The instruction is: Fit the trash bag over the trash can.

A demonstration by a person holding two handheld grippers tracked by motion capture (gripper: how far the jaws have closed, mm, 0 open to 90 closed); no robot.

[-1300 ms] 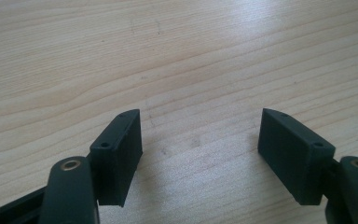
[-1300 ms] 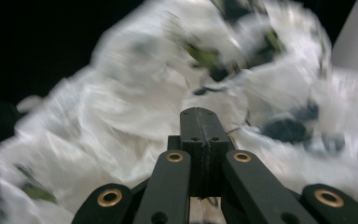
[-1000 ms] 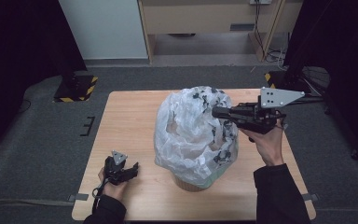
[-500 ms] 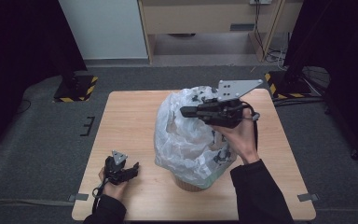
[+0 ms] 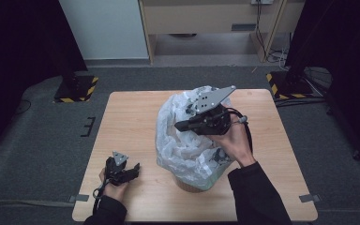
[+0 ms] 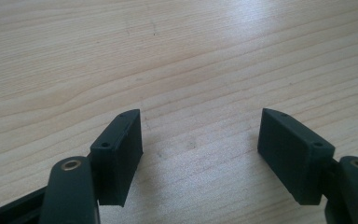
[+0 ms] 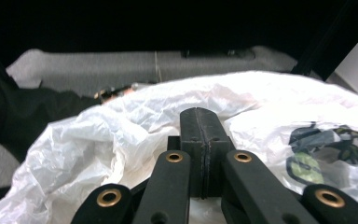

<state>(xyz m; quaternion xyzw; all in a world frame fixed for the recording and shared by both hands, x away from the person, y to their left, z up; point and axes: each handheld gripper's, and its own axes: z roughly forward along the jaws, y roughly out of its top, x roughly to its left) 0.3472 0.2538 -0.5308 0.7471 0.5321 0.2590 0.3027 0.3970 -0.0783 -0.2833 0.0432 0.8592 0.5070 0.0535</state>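
Two grippers, one busy. Right gripper jaws pressed together, empty, hovering over white plastic bag mid-surface; bag lines container w/ base barely visible. Left gripper jaws apart, idle on surface. Judging: bag not yet gripped, handling remains.

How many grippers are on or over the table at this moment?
2. The left gripper rests low on the table near its front left corner, jaws open. The right gripper is raised over the white plastic bag at mid-table, jaws closed.
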